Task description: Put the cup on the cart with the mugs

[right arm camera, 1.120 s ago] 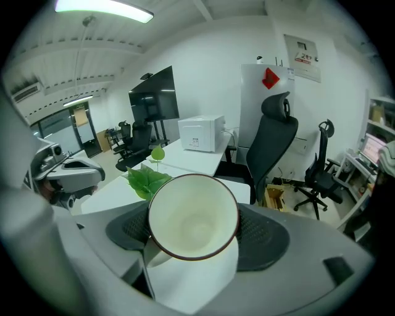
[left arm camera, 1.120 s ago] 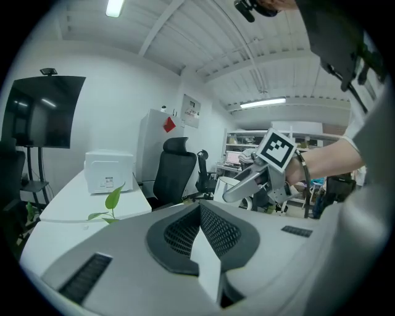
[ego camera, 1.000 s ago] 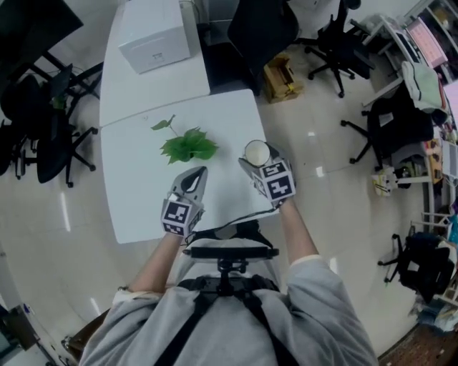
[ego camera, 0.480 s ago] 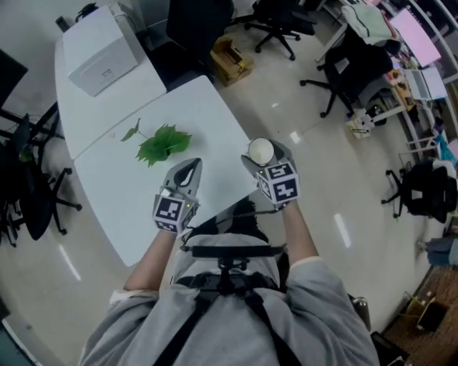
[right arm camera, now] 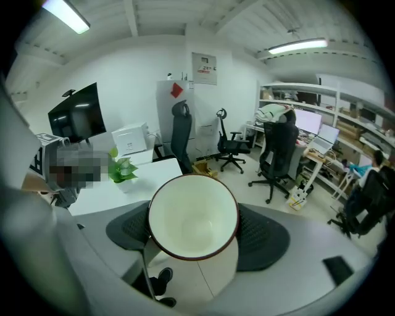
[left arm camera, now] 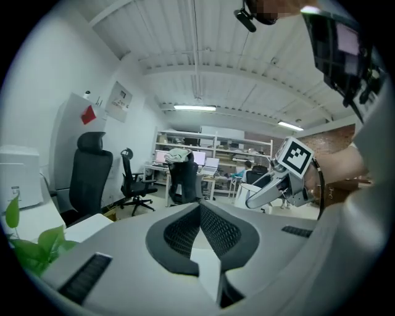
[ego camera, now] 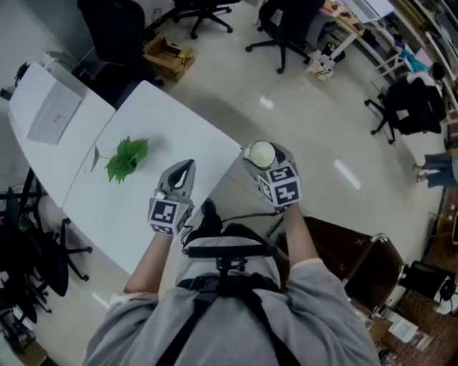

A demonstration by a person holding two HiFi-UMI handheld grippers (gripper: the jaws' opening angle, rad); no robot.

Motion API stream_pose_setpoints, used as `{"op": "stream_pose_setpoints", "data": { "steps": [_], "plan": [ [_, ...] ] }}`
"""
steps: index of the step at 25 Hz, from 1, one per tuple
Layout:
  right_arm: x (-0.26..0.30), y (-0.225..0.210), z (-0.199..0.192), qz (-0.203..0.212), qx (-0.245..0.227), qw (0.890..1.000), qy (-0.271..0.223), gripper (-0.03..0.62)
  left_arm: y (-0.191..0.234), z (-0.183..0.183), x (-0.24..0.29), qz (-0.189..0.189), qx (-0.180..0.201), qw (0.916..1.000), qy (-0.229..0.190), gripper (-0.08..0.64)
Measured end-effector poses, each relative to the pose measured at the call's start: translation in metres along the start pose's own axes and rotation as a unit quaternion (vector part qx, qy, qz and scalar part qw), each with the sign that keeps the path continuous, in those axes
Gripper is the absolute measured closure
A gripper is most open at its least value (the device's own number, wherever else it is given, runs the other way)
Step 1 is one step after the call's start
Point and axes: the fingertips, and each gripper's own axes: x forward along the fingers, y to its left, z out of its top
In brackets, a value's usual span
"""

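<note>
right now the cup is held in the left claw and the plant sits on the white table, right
Not quite: the cup is held in the right claw, as the right gripper view shows; the left claw is shut and empty. The plant does sit on the white table.

Overhead and gripper views share table (ego camera: 166, 134)

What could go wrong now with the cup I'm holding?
The cup is pinched only by its sides in the right tool, over the floor beyond the table; a slip could break it. Office chairs stand nearby and no cart shows, so a bump is possible.
</note>
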Motion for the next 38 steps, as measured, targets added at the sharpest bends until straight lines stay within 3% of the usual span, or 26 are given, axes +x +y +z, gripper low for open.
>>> {"op": "stream_pose_setpoints", "data": {
  "steps": [9,15,22,29,34,38],
  "plan": [
    [-0.093,-0.047,-0.101,-0.070,0.081,0.994,-0.011,0.187,-0.098,-0.013,0.016,-0.081,0.040,0.9959,0.004,0.558],
    [-0.155,-0.040,-0.164,-0.084,0.125,0.988,-0.024,0.187,-0.170,-0.019,-0.009,-0.117,0.062,0.9912,0.006,0.558],
    [-0.191,-0.011,-0.195,-0.097,0.153,0.983,-0.040,0.187,-0.205,-0.024,-0.043,-0.140,0.080,0.9868,0.016,0.558],
    [-0.219,0.026,-0.211,-0.135,0.182,0.973,-0.047,0.187,-0.225,-0.031,-0.065,-0.202,0.092,0.9750,0.015,0.558],
    [-0.237,0.062,-0.226,-0.174,0.209,0.961,-0.039,0.187,-0.238,-0.040,-0.089,-0.270,0.100,0.9574,0.025,0.558],
    [-0.248,0.098,-0.232,-0.198,0.224,0.954,-0.036,0.187,-0.234,-0.044,-0.118,-0.304,0.112,0.9458,0.030,0.558]
  ]
}}
